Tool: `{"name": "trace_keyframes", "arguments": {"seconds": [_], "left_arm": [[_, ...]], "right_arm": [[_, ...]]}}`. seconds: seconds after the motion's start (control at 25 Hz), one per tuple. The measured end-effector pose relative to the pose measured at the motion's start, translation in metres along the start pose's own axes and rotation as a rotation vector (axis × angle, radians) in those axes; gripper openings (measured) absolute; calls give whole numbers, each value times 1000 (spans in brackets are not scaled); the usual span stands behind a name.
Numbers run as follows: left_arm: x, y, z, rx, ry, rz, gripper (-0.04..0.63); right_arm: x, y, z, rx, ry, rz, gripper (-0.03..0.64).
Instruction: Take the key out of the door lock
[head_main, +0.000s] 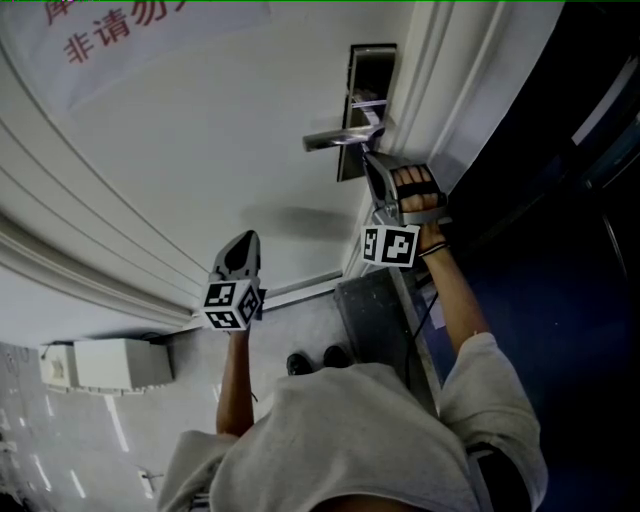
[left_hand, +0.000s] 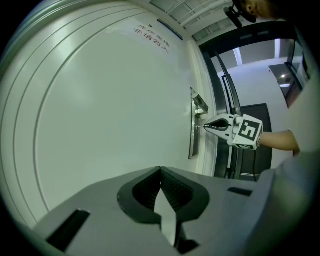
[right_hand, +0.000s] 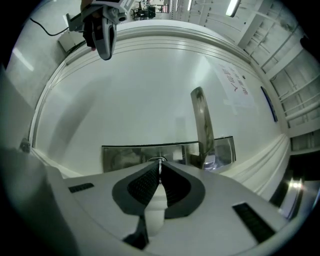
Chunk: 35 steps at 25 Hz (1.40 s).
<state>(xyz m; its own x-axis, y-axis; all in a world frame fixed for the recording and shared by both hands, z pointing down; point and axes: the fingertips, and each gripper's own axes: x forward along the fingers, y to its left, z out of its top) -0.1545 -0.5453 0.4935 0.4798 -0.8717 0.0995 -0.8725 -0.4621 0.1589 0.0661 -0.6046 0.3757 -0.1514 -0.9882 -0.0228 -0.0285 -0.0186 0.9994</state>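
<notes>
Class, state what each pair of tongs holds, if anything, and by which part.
Right tongs grip the key by its protruding head, at the lock plate. Left tongs are shut on nothing.

Lit softly and evenly, cool white across the door (head_main: 200, 150); comes from ceiling strips (right_hand: 232, 7). Casts a blurred grey shadow (head_main: 290, 220) near the handle (head_main: 340, 138). Falls to near black past the door's edge in the head view. Mirrors dully off the lock plate (right_hand: 145, 156), glints on the key (right_hand: 160, 161). Bends lines strongly and blackens corners in both gripper views; blurs the near jaws slightly.
</notes>
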Motion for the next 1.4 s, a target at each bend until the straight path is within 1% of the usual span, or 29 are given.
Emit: {"name": "trace_keyframes", "arguments": {"seconds": [0.24,0.36,0.44,0.64,0.72,0.88,1.0,1.12,1.32,1.4], "left_arm": [[4,-9,0,3,3,-19,18],[6,-15,2,9,3,-27,18],[7,-17,4,13,4,-30,18],[8,-17,4,17,6,-27,18],[9,-17,3,19,8,-25,18],[10,-17,4,24,11,-26,18],[11,-16,5,26,13,-22,18],[10,-15,4,26,17,-16,18],[6,-12,0,26,25,-1,18],[4,-9,-2,22,25,9,18]], "right_arm": [[-16,1,1,21,-21,-14,31],[-22,3,-1,92,-30,-9,31],[-26,3,-2,191,-42,2,31],[-35,10,-7,509,-56,57,31],[-39,16,-10,653,-63,83,31],[-47,36,-24,999,-57,149,31],[-54,53,-31,1169,-43,184,31],[-63,74,-38,1267,-16,208,31],[-75,99,-46,1360,14,210,31],[-77,105,-45,1380,20,214,31]]}}
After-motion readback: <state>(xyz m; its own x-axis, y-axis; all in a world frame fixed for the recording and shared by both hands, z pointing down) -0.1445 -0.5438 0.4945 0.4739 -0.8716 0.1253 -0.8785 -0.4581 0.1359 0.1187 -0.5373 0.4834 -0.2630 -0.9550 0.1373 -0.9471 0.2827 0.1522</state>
